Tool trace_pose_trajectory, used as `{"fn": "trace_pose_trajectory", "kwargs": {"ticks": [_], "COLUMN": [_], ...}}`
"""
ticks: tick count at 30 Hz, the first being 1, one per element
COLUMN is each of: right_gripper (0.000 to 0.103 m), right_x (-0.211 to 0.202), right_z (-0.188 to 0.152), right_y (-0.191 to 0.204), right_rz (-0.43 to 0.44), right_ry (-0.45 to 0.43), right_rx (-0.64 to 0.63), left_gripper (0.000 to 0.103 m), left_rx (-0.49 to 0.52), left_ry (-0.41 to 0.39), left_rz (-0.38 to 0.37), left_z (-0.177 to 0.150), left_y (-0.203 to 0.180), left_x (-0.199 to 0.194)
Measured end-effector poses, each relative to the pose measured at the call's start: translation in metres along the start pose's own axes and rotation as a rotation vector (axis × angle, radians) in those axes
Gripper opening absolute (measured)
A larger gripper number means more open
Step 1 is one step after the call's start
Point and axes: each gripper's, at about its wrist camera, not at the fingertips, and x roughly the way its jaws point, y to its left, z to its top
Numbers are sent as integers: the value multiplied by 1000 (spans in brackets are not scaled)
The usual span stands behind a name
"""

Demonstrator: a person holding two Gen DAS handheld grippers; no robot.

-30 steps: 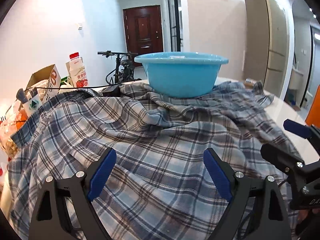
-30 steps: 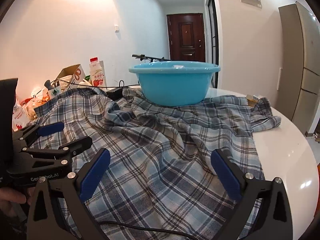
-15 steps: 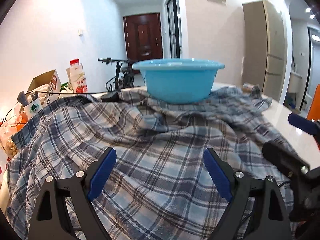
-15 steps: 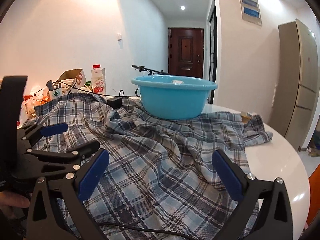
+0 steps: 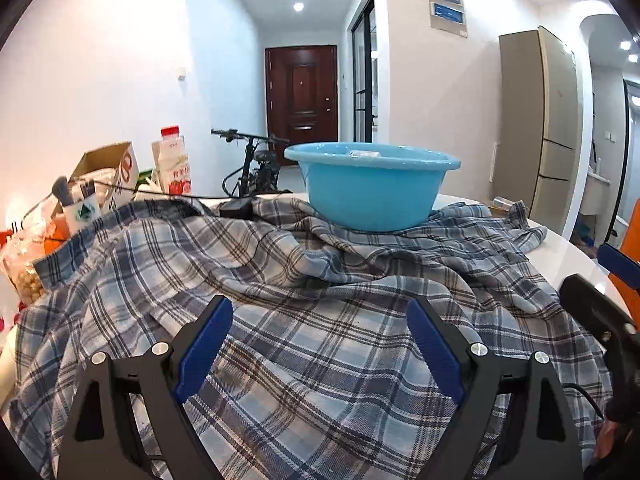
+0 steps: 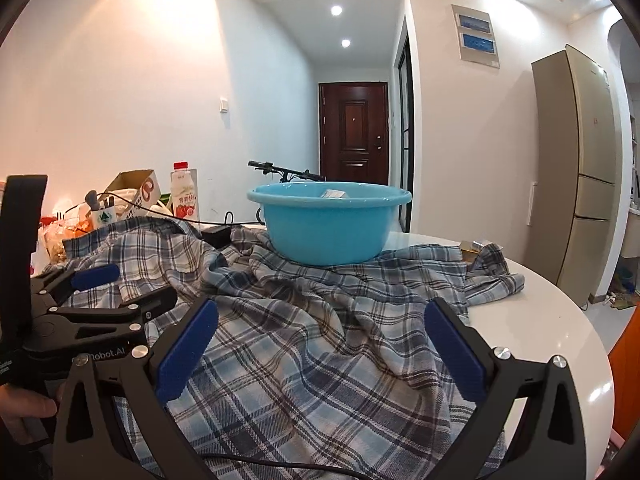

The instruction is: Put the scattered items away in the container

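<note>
A blue-and-white plaid shirt point(image 5: 304, 320) lies spread and rumpled over a round white table; it also shows in the right wrist view point(image 6: 304, 340). A light blue plastic basin point(image 5: 370, 186) stands on the shirt's far part, also in the right wrist view point(image 6: 328, 224), with a small packet inside. My left gripper point(image 5: 320, 340) is open, low over the near shirt, holding nothing. My right gripper point(image 6: 320, 336) is open and empty beside it; the left one shows at its left point(image 6: 104, 296).
At the far left stand a milk carton point(image 5: 174, 168), a cardboard box point(image 5: 108, 172) and snack bags point(image 5: 24, 264). A black adapter with cable point(image 5: 236, 210) lies by the basin. Bare white tabletop point(image 6: 560, 344) shows at right. A bicycle and door are behind.
Both cameras have tilted upward and drawn back slightly, so the basin and shirt sit lower in view. Both grippers stay open and empty. The shirt and basin have not moved.
</note>
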Motion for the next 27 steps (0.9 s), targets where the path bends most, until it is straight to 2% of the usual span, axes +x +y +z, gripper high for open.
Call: {"fn": "trace_pose_trajectory", "kwargs": {"ticks": [6, 12, 15, 19, 23, 27], "right_gripper": [103, 103, 103, 103, 103, 103], "right_x": [-1, -1, -1, -1, 0, 0], "right_z": [0, 0, 0, 0, 0, 0], "right_y": [-1, -1, -1, 0, 0, 0], "right_rz": [0, 1, 1, 0, 0, 0], "right_ry": [-2, -1, -2, -1, -2, 0], "right_rx": [0, 1, 0, 0, 1, 0], "left_gripper": [91, 91, 91, 91, 91, 91], "left_rx": [33, -69, -123, -139, -111, -98], "left_ry": [-72, -256, -303, -296, -244, -172], "left_rz": [-13, -41, -49, -59, -62, -29], "left_z": [0, -3, -4, -3, 0, 3], "left_y": [-7, 14, 26, 30, 24, 20], "left_x": [-15, -53, -61, -60, -49, -34]}}
